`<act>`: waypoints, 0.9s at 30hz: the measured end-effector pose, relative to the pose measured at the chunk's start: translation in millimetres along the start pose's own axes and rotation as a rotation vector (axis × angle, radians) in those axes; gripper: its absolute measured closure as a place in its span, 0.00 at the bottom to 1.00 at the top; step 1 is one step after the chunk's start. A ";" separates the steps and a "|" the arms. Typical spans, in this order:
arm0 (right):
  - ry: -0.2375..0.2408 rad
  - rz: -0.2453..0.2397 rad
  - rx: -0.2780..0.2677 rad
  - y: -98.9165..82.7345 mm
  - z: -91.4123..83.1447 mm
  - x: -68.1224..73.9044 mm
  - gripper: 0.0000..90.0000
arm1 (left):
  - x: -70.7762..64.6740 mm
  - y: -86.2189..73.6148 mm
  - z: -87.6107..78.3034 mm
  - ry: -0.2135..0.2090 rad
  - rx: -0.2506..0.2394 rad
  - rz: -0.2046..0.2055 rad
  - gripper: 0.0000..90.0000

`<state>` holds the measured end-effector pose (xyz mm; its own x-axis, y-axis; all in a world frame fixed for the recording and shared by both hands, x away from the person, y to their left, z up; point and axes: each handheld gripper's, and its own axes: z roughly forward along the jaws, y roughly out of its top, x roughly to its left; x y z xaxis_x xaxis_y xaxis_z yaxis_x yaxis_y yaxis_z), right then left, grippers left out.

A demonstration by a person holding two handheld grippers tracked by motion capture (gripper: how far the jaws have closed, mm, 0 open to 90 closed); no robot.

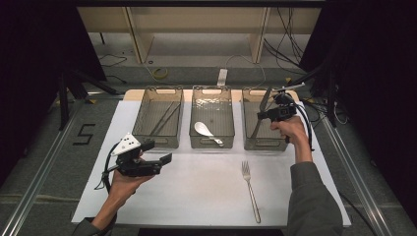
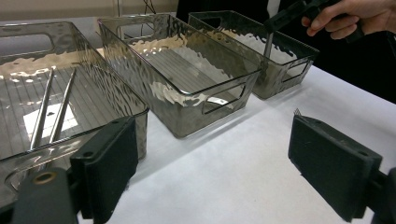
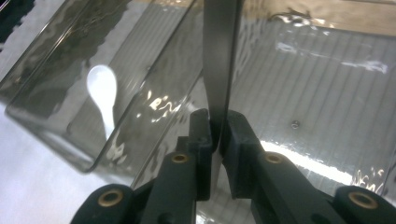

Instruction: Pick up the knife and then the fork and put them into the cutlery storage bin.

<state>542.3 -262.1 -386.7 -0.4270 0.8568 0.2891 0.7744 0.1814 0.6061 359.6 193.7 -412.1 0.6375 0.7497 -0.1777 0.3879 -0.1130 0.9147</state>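
Steel knife [image 3: 219,56] clamped in right gripper [image 3: 215,128] over right bin [image 1: 255,142]; left gripper [image 2: 215,163] open.

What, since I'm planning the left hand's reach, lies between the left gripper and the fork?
Nothing: in the high view, the stretch of white mat between the left gripper and the fork is bare.

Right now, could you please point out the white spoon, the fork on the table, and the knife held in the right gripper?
white spoon [image 1: 202,129]: high view, on its bowl, in the middle bin.
fork [image 1: 251,189]: high view, on its handle.
knife [image 3: 219,60]: right gripper view, on the flat of it above the jaws.
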 end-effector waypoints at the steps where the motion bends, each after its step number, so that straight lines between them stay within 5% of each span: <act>1: -0.007 0.015 -0.003 0.9 1.3 -1.3 0.91 | -0.3 0.0 0.1 0.001 -0.004 -0.005 0.17; 6: -0.075 0.062 0.003 3.5 8.7 -4.8 0.61 | -0.1 -0.1 -0.1 0.000 -0.004 -0.006 0.17; 8: -0.136 0.026 0.036 4.3 10.7 -1.8 0.60 | 0.2 -0.1 0.3 -0.002 -0.002 -0.005 0.17; 12: -0.159 -0.002 0.015 7.2 4.4 2.8 0.56 | 0.1 0.0 0.3 -0.001 0.002 0.000 0.17; 27: -0.109 -0.137 0.046 -3.6 -20.5 37.0 0.40 | 0.0 -0.1 0.7 0.001 -0.001 -0.005 0.17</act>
<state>514.2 -240.9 -363.0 -0.4788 0.8694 0.1221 0.7338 0.3199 0.5994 360.0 193.2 -412.4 0.6347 0.7510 -0.1820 0.3908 -0.1087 0.9140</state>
